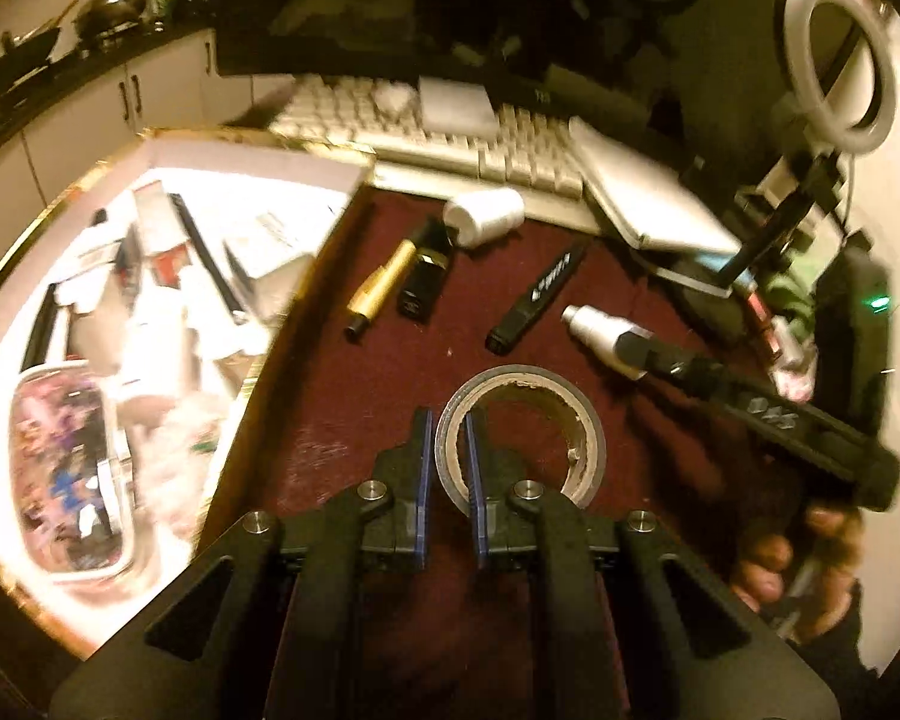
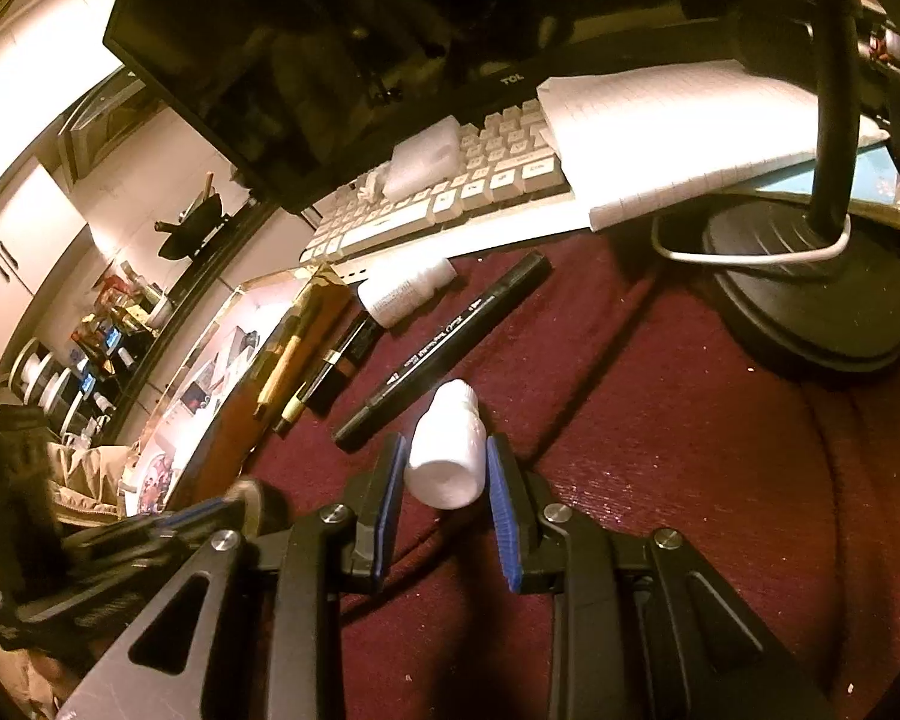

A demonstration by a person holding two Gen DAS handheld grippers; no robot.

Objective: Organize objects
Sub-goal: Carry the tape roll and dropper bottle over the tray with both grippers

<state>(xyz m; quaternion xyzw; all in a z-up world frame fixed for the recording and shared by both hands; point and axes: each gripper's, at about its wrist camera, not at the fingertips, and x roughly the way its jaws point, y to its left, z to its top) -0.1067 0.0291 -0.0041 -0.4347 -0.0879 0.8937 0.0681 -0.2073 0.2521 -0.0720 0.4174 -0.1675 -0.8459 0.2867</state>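
The right gripper (image 2: pixel 444 474) brackets the small white bottle (image 2: pixel 447 450), jaws apart beside its base, long axis toward 12 o'clock, while the left gripper (image 1: pixel 448 438) pinches the tape roll's (image 1: pixel 522 426) wall at 9 o'clock.

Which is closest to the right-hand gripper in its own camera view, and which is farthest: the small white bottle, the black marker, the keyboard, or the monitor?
Measured from the right gripper:
1. Small white bottle, lying between the fingers.
2. Black marker, just beyond the bottle, slanting up to the right.
3. Keyboard, behind the marker at the back of the red cloth.
4. Monitor, farthest, above the keyboard.
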